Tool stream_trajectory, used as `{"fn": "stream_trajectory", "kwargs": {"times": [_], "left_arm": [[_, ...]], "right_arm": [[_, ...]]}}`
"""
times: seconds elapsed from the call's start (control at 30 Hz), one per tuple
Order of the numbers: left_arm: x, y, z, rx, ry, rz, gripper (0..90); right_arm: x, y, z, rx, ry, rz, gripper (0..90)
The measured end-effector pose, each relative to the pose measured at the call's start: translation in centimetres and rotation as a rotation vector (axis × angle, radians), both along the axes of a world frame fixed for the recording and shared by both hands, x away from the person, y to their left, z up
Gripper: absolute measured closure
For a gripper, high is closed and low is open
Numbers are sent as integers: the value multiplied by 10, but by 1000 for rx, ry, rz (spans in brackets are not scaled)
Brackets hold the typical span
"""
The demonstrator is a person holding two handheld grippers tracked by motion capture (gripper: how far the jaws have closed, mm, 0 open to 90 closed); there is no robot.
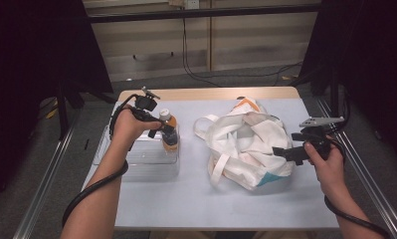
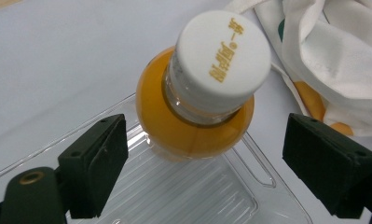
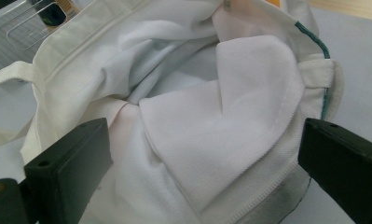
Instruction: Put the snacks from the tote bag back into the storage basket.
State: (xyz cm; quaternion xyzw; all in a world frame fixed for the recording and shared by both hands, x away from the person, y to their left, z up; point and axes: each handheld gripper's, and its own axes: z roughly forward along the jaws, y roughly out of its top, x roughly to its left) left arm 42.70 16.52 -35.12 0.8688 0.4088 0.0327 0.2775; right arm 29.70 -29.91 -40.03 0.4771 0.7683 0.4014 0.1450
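Note:
A bottle of orange drink (image 1: 169, 133) with a white cap (image 2: 221, 56) stands upright in the right end of a clear plastic tray (image 1: 136, 162). My left gripper (image 1: 161, 130) is at the bottle's neck, its jaws on either side with a gap to each pad (image 2: 99, 163), so it is open (image 2: 204, 154). A crumpled white cloth bag (image 1: 241, 144) with orange and teal print lies at mid-table. My right gripper (image 1: 281, 152) points at the bag's right edge. Its jaws stand wide apart over a fold of the white cloth (image 3: 211, 107), open (image 3: 204, 163).
The light blue table top (image 1: 211, 204) has bare room in front of the tray and bag. The bag's handles (image 1: 202, 124) loop toward the tray (image 2: 197, 196). Metal rails (image 1: 42, 184) run along both table sides, and dark stands flank the back.

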Motion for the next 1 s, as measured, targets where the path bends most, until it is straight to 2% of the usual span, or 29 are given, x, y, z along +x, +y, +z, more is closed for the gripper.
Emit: {"fn": "stream_trajectory", "kwargs": {"times": [0.03, 0.07, 0.1, 0.17, 0.2, 0.23, 0.27, 0.3, 0.43, 0.5, 0.57, 0.6, 0.63, 0.67, 0.7, 0.73, 0.77, 0.8, 0.83, 0.87, 0.9, 0.93, 0.97, 1.0], "left_arm": [[-1, 0, 0, -2, -4, 0, 142], [-2, -1, 0, -23, -5, 24, 142], [-2, 1, 1, -7, -2, 0, 142], [-5, 0, 0, -26, -6, 17, 141], [-5, 1, 0, -16, 1, -6, 139], [-6, 1, 0, -23, 2, -7, 139], [-8, -1, -1, -43, 0, 19, 138], [-8, 1, 0, -18, 5, -16, 136], [-11, 2, 0, -38, 10, -12, 135], [-11, 3, 2, -30, 5, -31, 135], [-13, 4, 2, -41, 0, -11, 135], [-14, 5, 2, -34, 6, -26, 135], [-15, 5, 1, -51, 1, -10, 135], [-16, 6, 1, -40, 1, -26, 135], [-18, 5, 0, -54, 1, -12, 135], [-18, 6, 0, -41, 3, -41, 135], [-21, 3, -2, -68, 6, -9, 135], [-21, 6, -1, -31, 4, -55, 135], [-22, 6, -1, -33, 6, -57, 133], [-24, 3, -2, -64, 0, -15, 133], [-24, 6, -1, -35, 9, -65, 133], [-25, 6, -1, -40, 4, -57, 133], [-27, 4, -2, -63, 0, -33, 133], [-26, 6, -1, -32, 1, -69, 133]], "right_arm": [[0, 0, 0, -2, -2, 2, 21], [0, 0, 0, 1, 0, -3, 21], [0, 0, 0, 0, 1, -6, 22], [0, 0, 0, -5, 0, 1, 22], [0, 1, 0, -6, -1, -1, 22], [0, 1, 0, -7, 0, 1, 21], [-1, 2, 0, -8, 2, 3, 22], [-1, 3, 0, -12, 1, 2, 21], [-1, 2, -1, -14, 4, 5, 22], [-1, 1, -1, -13, 5, 1, 22], [-2, 1, -2, -13, 6, -1, 21], [-2, 0, -2, -14, 6, -2, 22], [-2, 0, -2, -15, 9, -4, 22], [-2, 0, -2, -13, 11, -5, 21], [-2, 0, -2, -14, 11, -5, 22], [-2, -1, -2, -14, 10, -5, 22], [-2, -1, -2, -15, 9, -7, 22], [-3, -1, -2, -15, 9, -7, 22], [-2, 0, -2, -15, 8, -4, 22], [-2, 0, -2, -12, 9, -2, 22], [-3, 0, -2, -13, 8, -2, 22], [-3, 0, -2, -14, 7, -3, 22], [-3, 0, -2, -13, 8, -2, 21], [-3, 0, -2, -13, 7, -2, 21]]}}
